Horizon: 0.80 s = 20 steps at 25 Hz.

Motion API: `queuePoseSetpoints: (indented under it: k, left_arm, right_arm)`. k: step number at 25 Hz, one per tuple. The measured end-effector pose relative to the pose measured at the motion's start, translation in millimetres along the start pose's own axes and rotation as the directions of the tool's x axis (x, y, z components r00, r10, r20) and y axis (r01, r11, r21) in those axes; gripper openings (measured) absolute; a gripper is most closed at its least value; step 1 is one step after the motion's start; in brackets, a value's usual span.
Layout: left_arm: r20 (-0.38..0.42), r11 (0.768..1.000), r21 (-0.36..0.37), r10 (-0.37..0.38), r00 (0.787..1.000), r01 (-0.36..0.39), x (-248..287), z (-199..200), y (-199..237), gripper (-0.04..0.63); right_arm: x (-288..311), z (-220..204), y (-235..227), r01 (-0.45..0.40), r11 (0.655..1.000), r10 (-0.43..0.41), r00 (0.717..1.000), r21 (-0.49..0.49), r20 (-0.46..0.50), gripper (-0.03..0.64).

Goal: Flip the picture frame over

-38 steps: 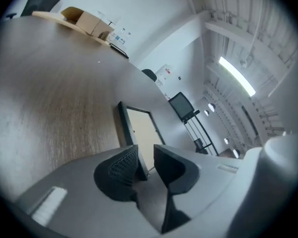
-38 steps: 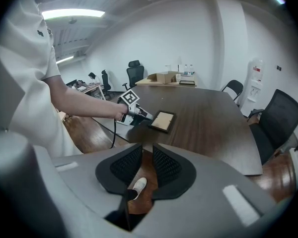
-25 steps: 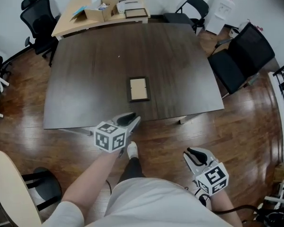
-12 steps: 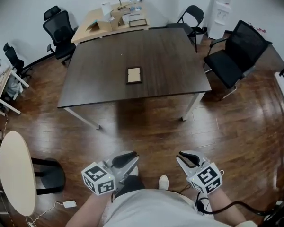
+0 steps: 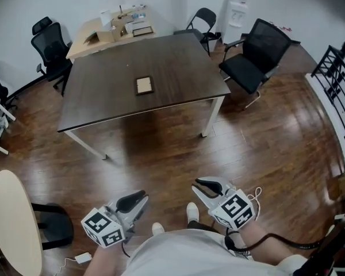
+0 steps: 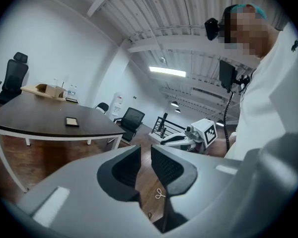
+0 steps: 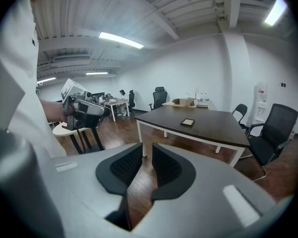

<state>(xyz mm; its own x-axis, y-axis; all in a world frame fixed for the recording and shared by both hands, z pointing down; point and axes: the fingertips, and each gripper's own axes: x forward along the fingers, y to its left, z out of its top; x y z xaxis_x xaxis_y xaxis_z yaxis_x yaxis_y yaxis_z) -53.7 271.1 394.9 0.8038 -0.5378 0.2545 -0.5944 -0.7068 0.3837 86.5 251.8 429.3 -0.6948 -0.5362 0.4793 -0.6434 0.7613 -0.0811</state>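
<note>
The picture frame lies flat on the dark brown table, its pale panel facing up. It shows small in the left gripper view and the right gripper view. My left gripper and right gripper hang low by the person's body over the wooden floor, well away from the table. Each has its jaws nearly together with nothing between them, as seen in the left gripper and right gripper views.
Black office chairs stand at the table's right and far left. A light wooden desk with boxes is behind it. A pale round table is at my left, a black railing at the right.
The person has stepped back from the table, which now looks smaller and farther off. Both grippers have drawn away from the table's edge to beside the body.
</note>
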Motion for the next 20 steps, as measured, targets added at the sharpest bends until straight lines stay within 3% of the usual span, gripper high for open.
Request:
queuePoseSetpoints:
  k: [10,20]
  left_arm:
    - [-0.03,1.0,-0.005,-0.02,0.999,0.02,-75.1,-39.6,-1.1,0.064]
    - [-0.034,0.998,0.009,-0.059,0.998,0.06,-88.8,-52.3,-1.7,0.064]
  right_arm:
    - [2.0,8.8,89.6,0.031,0.999,-0.031,0.999,-0.017,0.005,0.064]
    - [1.3,5.8,110.9,0.072,0.996,-0.072,0.997,-0.045,-0.014,0.06]
